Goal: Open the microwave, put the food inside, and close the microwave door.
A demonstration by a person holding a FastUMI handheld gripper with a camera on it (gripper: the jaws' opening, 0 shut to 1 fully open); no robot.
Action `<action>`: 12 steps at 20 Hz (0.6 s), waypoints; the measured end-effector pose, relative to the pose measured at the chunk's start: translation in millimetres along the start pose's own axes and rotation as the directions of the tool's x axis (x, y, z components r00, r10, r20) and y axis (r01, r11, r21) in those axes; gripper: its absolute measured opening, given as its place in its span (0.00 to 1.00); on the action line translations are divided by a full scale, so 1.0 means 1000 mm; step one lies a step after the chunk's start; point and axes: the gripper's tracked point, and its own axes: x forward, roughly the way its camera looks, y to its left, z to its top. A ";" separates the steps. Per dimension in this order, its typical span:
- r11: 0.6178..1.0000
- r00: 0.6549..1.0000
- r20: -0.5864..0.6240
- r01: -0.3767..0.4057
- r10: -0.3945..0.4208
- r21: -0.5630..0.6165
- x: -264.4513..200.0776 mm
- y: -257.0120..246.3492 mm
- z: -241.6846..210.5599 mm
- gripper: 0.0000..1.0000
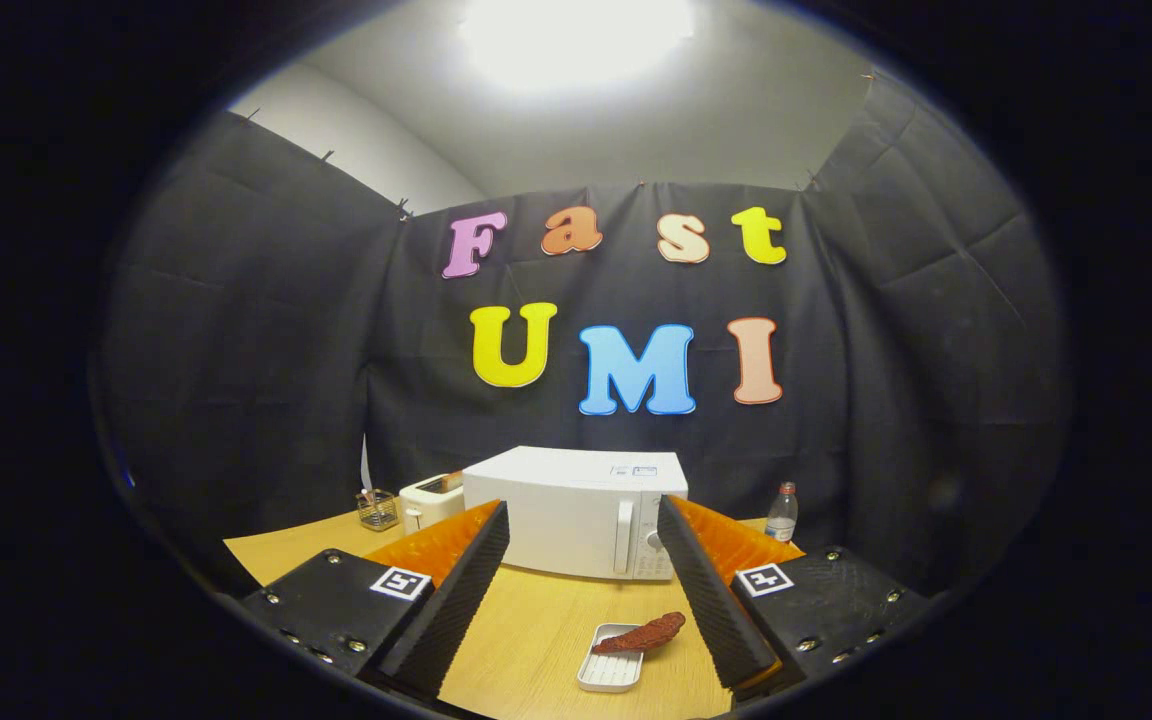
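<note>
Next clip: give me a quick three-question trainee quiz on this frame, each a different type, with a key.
1. True or false: the microwave door is shut.
2. Where does the food lie? A) inside the microwave B) on the small white tray C) on the toaster
3. Fill in: the gripper fingers are ____, holding nothing.

Key: 1 true; 2 B; 3 open.
</note>
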 end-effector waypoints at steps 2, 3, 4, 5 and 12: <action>1.000 1.000 -0.002 0.000 0.000 -0.005 0.003 0.002 -0.001 0.95; 1.000 1.000 -0.005 0.001 -0.001 -0.009 0.006 0.003 -0.004 0.95; 1.000 1.000 -0.009 0.000 0.000 -0.010 0.009 0.005 -0.005 0.95; 1.000 1.000 -0.014 -0.003 0.003 -0.009 0.013 0.007 -0.008 0.95; 0.999 0.999 -0.033 -0.015 0.016 0.036 0.052 0.013 -0.026 0.95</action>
